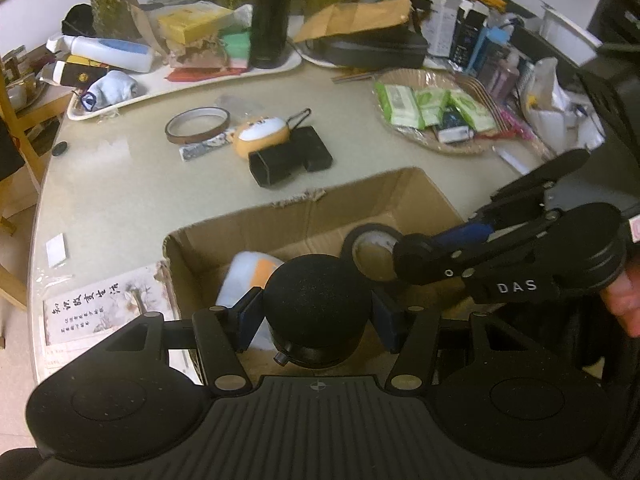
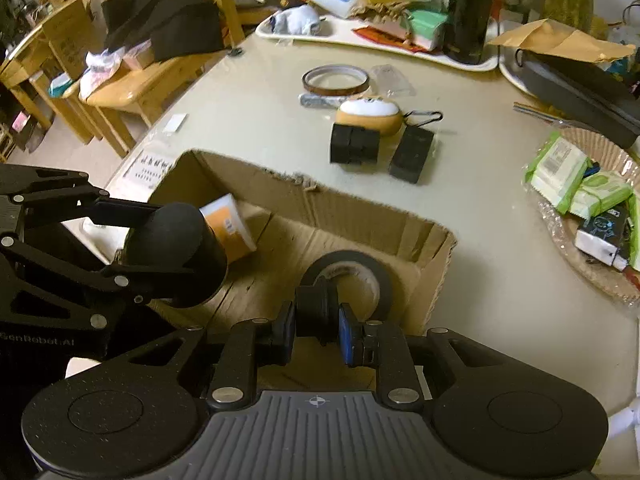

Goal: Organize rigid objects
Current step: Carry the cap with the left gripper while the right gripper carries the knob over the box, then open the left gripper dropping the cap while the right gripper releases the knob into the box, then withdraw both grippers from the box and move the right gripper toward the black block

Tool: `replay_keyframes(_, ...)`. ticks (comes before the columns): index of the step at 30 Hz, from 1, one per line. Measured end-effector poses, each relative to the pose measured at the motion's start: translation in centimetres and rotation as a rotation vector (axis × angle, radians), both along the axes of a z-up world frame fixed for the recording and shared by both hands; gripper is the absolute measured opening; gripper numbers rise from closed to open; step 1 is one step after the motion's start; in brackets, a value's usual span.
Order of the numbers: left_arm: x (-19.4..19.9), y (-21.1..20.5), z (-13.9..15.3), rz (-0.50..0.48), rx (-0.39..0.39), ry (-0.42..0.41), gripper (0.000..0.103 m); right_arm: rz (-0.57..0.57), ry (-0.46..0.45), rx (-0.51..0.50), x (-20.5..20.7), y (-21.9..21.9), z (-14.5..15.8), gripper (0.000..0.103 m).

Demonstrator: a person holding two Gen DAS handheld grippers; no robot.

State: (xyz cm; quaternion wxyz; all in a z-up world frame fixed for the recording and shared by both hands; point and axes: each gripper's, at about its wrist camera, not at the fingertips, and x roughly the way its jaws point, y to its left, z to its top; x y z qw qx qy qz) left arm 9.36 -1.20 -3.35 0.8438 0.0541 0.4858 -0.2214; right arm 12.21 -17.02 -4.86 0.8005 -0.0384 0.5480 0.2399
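left jaws: left gripper (image 1: 316, 314) half open, clamped on a round black dome-topped speaker (image 1: 318, 300), held over the open brown cardboard box (image 1: 360, 196).
right jaws: right gripper (image 2: 317, 330) nearly closed, pinching a small black cylindrical part (image 2: 314, 310) above the box, black tape roll (image 2: 352, 276) just beyond.
step: likely lowering both into the box.
how: lower before releasing; keep the speaker off the white-orange pack (image 2: 230, 228); set it upright.
bench: black blocks (image 2: 354, 144) still out.

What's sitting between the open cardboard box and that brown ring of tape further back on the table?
Two black blocks and a round orange-and-white pouch, clearest in the right wrist view between the cardboard box and the tape ring.
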Motion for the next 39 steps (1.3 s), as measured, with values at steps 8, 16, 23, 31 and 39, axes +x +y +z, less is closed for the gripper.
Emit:
replay_keyframes(8,-1.0,0.3,1.4,0.023,0.048,-0.056,0.07,0.032,-0.046,-0.023,-0.4,0.6,0.4,0.089)
replay_keyframes(16,-1.2,1.2,2.4,0.096,0.096,-0.06,0.075,-0.032,-0.115,-0.068,-0.6,0.4,1.2,0.103)
replay_keyframes(23,-1.5,1.3,3.3,0.16,0.103,-0.079,0.075,-0.13,-0.164,-0.093,-1.1,-0.1,2.1,0.103)
replay_keyframes(31,-1.3,1.3,3.6,0.198,0.096,-0.095,0.075,-0.219,-0.185,-0.105,-0.5,-0.9,2.4,0.103)
replay_keyframes(39,-0.8,1.7,3.6,0.221,0.093,-0.104,0.075,-0.242,-0.177,-0.097,-0.3,-1.3,2.5,0.103)
